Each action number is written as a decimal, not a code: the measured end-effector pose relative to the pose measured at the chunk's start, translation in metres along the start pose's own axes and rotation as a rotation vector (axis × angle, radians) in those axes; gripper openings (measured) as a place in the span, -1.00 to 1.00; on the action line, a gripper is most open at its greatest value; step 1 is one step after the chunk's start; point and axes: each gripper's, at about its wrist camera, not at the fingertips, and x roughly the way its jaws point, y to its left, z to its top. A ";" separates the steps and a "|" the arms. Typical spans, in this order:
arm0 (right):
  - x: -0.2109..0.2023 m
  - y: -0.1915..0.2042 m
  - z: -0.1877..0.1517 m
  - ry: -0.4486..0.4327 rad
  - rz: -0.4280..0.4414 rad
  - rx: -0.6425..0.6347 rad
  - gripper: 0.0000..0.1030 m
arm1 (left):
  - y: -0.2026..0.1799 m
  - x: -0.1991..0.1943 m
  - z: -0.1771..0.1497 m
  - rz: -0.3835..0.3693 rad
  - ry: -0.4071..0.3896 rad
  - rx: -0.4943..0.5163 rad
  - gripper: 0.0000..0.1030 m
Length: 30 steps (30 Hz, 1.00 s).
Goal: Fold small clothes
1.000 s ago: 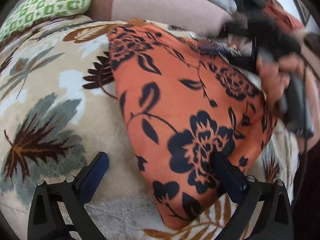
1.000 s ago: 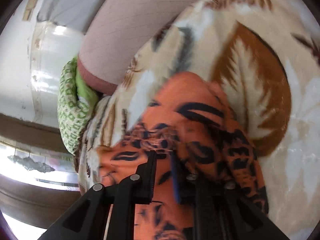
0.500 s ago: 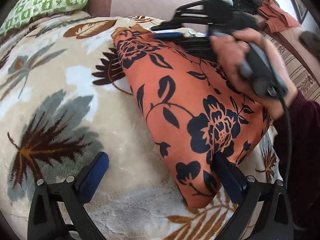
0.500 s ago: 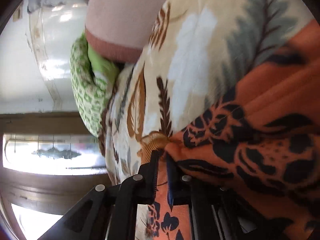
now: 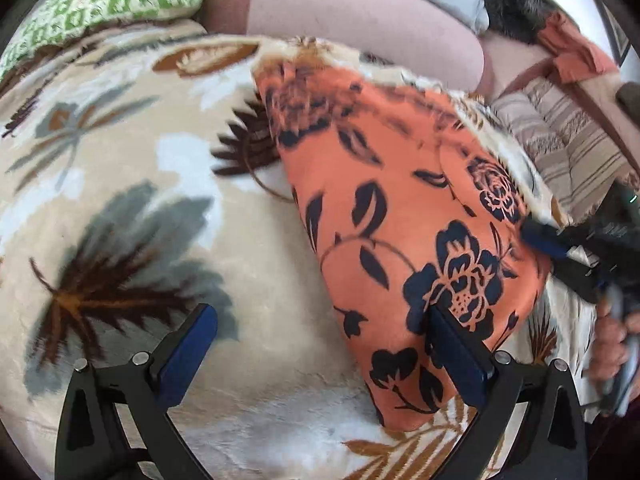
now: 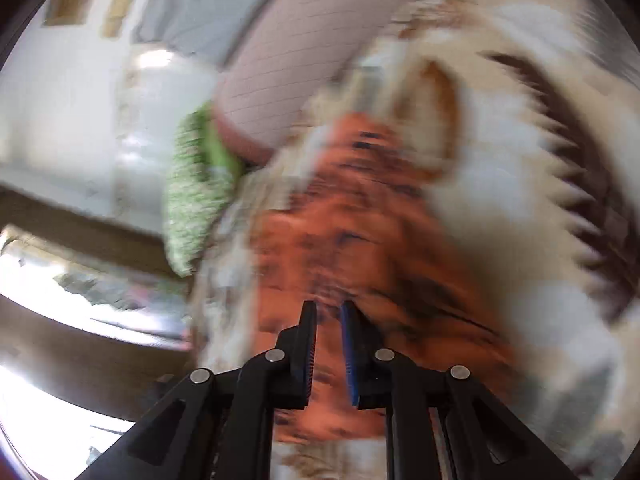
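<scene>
Left gripper (image 5: 318, 344) hasn't budged since half a second ago: fingers spread wide, resting low over the blanket (image 5: 132, 184) near its front edge. Its right finger (image 5: 456, 356) presses on the near corner of the cloth (image 5: 404, 216), the left finger sits on bare blanket, nothing pinched.

The cloth itself, orange with dark flowers, lies folded flat on the blanket, running from that near corner up toward the far edge by the pink bolster (image 5: 360, 20). It's pretty much where it was.

Big change is the right gripper (image 5: 560, 246). Half a second ago it was up at the cloth's far end, clamped on the fabric. Now it's come back to the cloth's right side, with the hand (image 5: 612, 340) low by the blanket's right edge. Its own camera is smeared with motion, but there's a narrow gap showing between the right gripper (image 6: 326, 320) fingers with no fabric in it, so it's let go.

Green pillow (image 5: 100, 0) sits at the far left corner.
</scene>
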 end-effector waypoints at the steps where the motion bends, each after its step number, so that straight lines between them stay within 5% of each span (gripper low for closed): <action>1: 0.002 -0.017 -0.004 0.006 -0.027 0.042 -0.82 | -0.004 0.000 -0.001 0.021 -0.004 0.019 1.00; 3: 0.001 -0.037 -0.009 0.004 0.027 0.121 -0.85 | -0.011 -0.002 0.001 0.043 -0.012 0.040 1.00; 6: -0.010 -0.010 -0.009 -0.003 -0.053 -0.016 -0.76 | -0.017 -0.016 0.003 0.057 -0.079 0.030 1.00; 13: -0.024 0.036 -0.025 -0.076 -0.075 -0.168 -0.73 | -0.030 -0.045 0.005 0.189 -0.226 0.087 1.00; 19: -0.028 0.038 -0.024 -0.115 -0.052 -0.168 -0.72 | -0.029 -0.044 0.009 0.222 -0.244 0.089 1.00; 23: -0.007 0.010 -0.016 -0.061 -0.172 -0.093 -0.76 | -0.028 -0.036 0.011 0.236 -0.229 0.088 1.00; 30: -0.005 0.022 -0.011 -0.081 -0.164 -0.139 -0.75 | -0.027 -0.029 0.016 0.248 -0.218 0.087 1.00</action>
